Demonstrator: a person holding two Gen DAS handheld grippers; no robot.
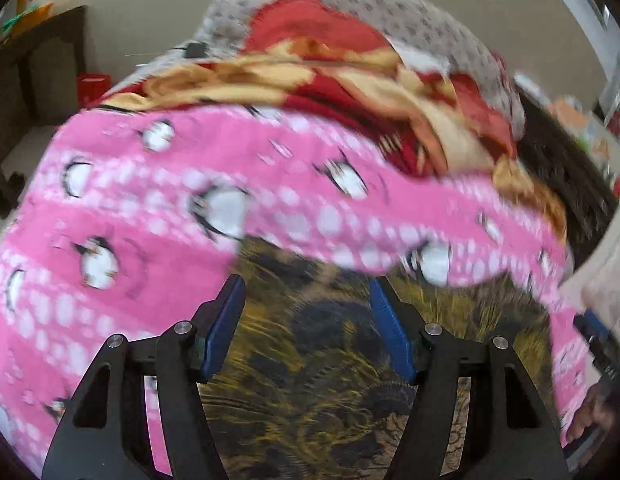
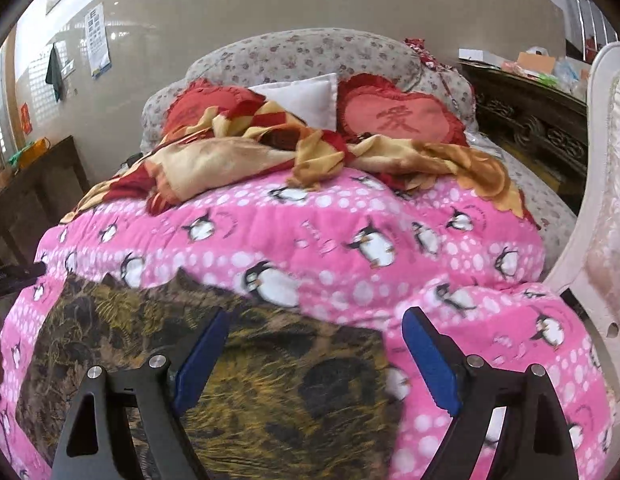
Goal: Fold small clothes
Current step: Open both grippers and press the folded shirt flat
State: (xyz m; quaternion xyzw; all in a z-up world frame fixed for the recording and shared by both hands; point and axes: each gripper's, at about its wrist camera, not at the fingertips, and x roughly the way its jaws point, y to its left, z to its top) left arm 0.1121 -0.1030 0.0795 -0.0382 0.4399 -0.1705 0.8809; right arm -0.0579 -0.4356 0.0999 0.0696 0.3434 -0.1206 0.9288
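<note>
A dark brown and yellow patterned garment (image 2: 269, 392) lies spread flat on a pink penguin quilt (image 2: 350, 216), near its front edge. My right gripper (image 2: 316, 316) hangs open over the garment's far right part, with nothing between its blue pads (image 2: 430, 356). In the blurred left wrist view the same garment (image 1: 310, 360) fills the gap under my left gripper (image 1: 305, 286), which is also open and empty. The pink quilt (image 1: 149, 200) lies beyond and to the left of it. A hand (image 1: 594, 412) shows at the right edge.
A crumpled red and tan blanket (image 2: 237, 152) lies farther back, before two red heart cushions (image 2: 398, 116) and a white pillow (image 2: 301, 96). A white upholstered frame (image 2: 598, 200) stands at the right, with a carved dark cabinet (image 2: 530, 128) behind it. A dark table (image 2: 37, 176) stands at the left.
</note>
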